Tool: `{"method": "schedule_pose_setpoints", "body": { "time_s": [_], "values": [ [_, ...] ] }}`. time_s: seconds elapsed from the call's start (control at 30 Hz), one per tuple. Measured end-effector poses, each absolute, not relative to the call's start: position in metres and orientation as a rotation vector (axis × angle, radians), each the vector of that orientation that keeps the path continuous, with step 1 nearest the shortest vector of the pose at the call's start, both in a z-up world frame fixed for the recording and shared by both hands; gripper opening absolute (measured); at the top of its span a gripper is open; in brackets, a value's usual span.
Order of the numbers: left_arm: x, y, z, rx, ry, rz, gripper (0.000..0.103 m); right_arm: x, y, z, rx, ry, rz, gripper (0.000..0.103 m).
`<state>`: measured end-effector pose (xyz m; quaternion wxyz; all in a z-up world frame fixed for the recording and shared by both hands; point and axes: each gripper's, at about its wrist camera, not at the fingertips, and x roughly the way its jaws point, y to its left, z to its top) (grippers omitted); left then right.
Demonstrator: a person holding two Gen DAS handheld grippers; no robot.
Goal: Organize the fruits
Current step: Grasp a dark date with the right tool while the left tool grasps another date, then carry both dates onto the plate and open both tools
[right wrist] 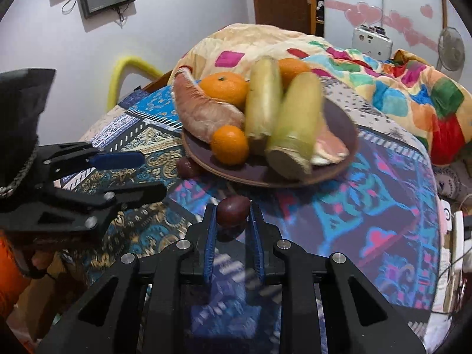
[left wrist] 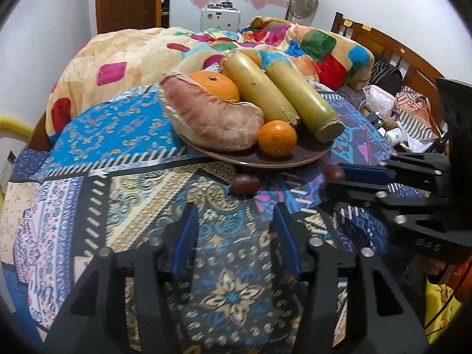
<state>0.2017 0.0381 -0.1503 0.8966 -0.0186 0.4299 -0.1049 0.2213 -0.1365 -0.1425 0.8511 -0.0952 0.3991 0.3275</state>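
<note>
A brown plate (left wrist: 265, 163) (right wrist: 236, 177) on the patterned cloth holds a pink pomelo segment (left wrist: 212, 118) (right wrist: 203, 112), oranges (left wrist: 277, 138) (right wrist: 230, 144) and two yellow-green cane pieces (left wrist: 303, 100) (right wrist: 295, 124). My right gripper (right wrist: 232, 208) (left wrist: 336, 178) is shut on a small dark red fruit (right wrist: 231, 214) (left wrist: 334, 171) just in front of the plate. A second dark red fruit (left wrist: 244, 184) (right wrist: 187, 166) lies on the cloth by the plate's rim. My left gripper (left wrist: 234, 215) (right wrist: 152, 175) is open just short of it, with nothing between its fingers.
A crumpled colourful blanket (left wrist: 132, 50) (right wrist: 398, 73) lies behind the plate. Clothes and small items (left wrist: 398, 112) are piled by the wooden headboard (left wrist: 398, 50). A fan (left wrist: 303, 0), a white case (left wrist: 219, 17) and a door (left wrist: 129, 0) stand at the back.
</note>
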Motion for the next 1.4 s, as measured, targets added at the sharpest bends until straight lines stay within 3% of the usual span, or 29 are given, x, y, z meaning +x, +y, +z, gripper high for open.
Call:
{"method": "schedule_pose_setpoints", "body": {
  "time_s": [0.07,0.3,0.57,1.4],
  "values": [
    [0.208,0.033,-0.153,-0.032,0.901,-0.218,0.038,0.222,-0.145,-0.139,-0.182,0.833,0.682,0.02],
    [0.227,0.023,-0.154,-0.02,0.93,-0.206,0.032,0.224,-0.17,-0.129,-0.141,0.793,0.649,0.02],
    [0.229,0.026,-0.156,-0.027,0.931,-0.187,0.018,0.225,-0.177,-0.129,-0.138,0.779,0.637,0.02],
    [0.225,0.031,-0.124,-0.025,0.829,-0.203,0.017,0.239,-0.161,-0.098,-0.133,0.682,0.664,0.02]
  ]
}}
